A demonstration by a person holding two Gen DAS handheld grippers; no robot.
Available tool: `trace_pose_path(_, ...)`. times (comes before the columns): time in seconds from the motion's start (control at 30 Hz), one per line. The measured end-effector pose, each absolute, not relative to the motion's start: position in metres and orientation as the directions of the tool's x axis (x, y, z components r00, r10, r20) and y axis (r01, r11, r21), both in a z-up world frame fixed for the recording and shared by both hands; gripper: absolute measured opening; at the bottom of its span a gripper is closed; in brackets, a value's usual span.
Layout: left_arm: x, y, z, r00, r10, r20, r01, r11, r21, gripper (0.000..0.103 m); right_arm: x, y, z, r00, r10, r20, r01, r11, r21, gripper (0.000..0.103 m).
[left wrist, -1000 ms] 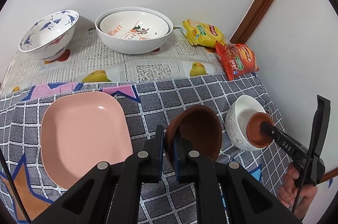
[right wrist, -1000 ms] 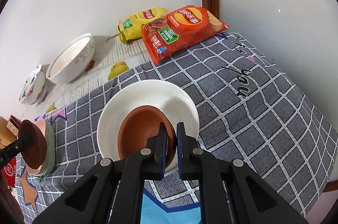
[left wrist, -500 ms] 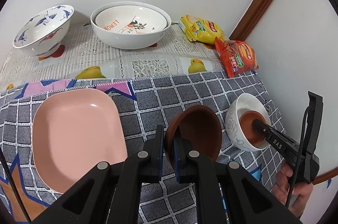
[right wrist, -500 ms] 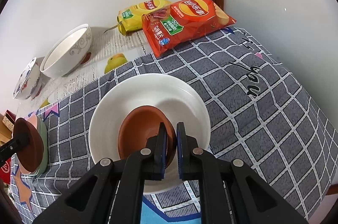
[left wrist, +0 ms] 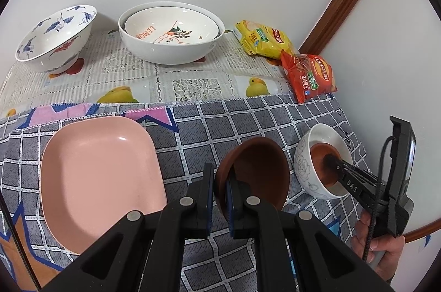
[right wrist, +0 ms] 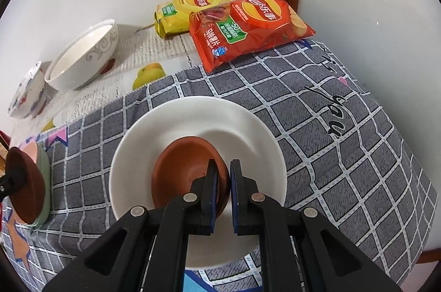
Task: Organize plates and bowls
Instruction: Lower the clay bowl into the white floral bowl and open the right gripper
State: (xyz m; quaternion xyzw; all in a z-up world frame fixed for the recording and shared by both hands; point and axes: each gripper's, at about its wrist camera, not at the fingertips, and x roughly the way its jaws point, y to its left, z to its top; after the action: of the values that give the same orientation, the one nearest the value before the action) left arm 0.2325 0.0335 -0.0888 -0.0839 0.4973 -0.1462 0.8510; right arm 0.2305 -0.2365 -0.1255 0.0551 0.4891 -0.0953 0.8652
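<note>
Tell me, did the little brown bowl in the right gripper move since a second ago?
Yes. The small brown bowl, pinched by the right gripper, has sunk deeper into the white bowl, which stays put on the checked cloth.

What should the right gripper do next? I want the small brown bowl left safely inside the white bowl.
Probably open the right gripper and back away. It is shut on the rim of the small brown bowl, which already sits low inside the white bowl on the checked cloth. Whether it rests fully on the bottom is unclear, so easing down slightly first may be wise.
</note>
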Motion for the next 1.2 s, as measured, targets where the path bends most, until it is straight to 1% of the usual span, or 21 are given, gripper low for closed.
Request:
trace_pose_path(0.17, 0.233, 0.034, -0.089, 0.462, -0.333, -0.822, 0.164, 0.943, -0.291, 0.008, 0.237, -0.232, -0.129, 0.479, -0.159, -0.863, 0.205, 0.977, -0.066, 0.009)
trace_pose_path(0.9, 0.230, 0.038, -0.085, 0.465, -0.346, -0.815, 0.158, 0.938, -0.308, 0.008, 0.248, -0.217, -0.138, 0.399, -0.257, -0.880, 0.148, 0.965, -0.215, 0.018)
trace_pose_path(1.2, 0.225, 0.036, -0.080, 0.473, -0.345, -0.811, 0.163, 0.938, -0.305, 0.008, 0.250, -0.218, -0.138, 0.397, -0.256, -0.882, 0.141, 0.966, -0.217, 0.020)
